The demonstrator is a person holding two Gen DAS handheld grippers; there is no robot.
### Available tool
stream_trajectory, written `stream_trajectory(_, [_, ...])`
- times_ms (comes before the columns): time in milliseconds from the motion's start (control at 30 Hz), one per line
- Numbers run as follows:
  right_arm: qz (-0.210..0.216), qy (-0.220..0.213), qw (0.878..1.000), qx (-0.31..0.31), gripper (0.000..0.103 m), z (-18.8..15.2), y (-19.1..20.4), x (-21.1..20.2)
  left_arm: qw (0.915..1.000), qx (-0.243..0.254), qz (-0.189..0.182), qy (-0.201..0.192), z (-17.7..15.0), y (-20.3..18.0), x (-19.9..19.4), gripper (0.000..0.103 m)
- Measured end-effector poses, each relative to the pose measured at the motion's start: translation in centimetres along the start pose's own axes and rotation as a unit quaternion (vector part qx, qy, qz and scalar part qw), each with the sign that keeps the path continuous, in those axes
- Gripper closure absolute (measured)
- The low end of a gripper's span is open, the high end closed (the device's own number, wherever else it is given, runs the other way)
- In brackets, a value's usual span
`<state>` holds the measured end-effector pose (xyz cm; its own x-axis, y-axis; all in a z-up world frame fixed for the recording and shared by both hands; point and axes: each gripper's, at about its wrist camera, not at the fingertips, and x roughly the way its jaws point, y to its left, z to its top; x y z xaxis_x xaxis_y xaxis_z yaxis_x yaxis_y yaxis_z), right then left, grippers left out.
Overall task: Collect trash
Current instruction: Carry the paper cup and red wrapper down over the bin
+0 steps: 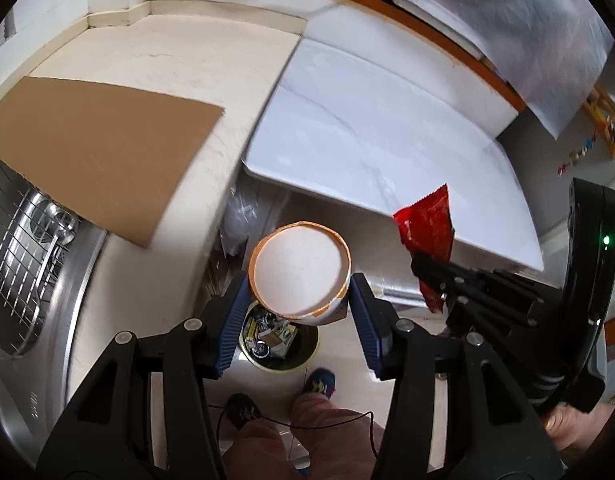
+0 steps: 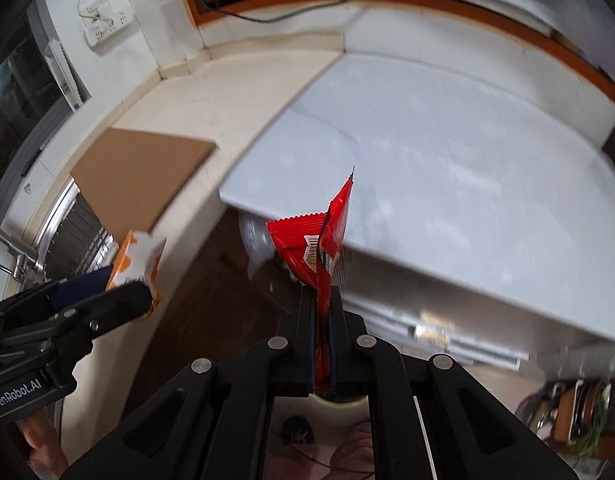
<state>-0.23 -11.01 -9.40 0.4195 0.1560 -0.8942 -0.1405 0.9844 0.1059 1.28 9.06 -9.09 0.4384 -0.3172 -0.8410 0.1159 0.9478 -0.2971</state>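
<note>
A paper cup (image 1: 299, 276), white inside with an orange rim, sits between the blue pads of my left gripper (image 1: 299, 280), which is shut on it. Straight below the cup, a round bin (image 1: 285, 367) stands on the floor with several scraps inside. My right gripper (image 2: 321, 292) is shut on a crumpled red snack wrapper (image 2: 307, 236) that sticks up past its fingertips. In the left wrist view the right gripper (image 1: 421, 264) and the wrapper (image 1: 427, 228) hang to the right of the cup. In the right wrist view the left gripper (image 2: 127, 284) and the cup (image 2: 135, 256) are at the left.
A white board (image 1: 387, 148) lies across the counter at the right, and a cardboard sheet (image 1: 95, 152) lies at the left. A steel sink with a wire rack (image 1: 23, 240) is at the far left. A person's legs and shoes (image 1: 319, 384) stand beside the bin.
</note>
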Motion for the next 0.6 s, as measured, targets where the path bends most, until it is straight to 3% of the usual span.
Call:
stream_trajectory(333, [-0.005,0.057,0.998,0.024,0.098,-6.8,-3.1,3.6,0.9996,-0.001,0.013,0.024,-4.3,-3.1,4.7,0.056])
stream_trajectory(600, [-0.001,0.089,0.996,0.020,0.098,-10.6,-6.5,10.1,0.9975,-0.024,0.020,0.064,-10.1,-4.4,12.6,0.056])
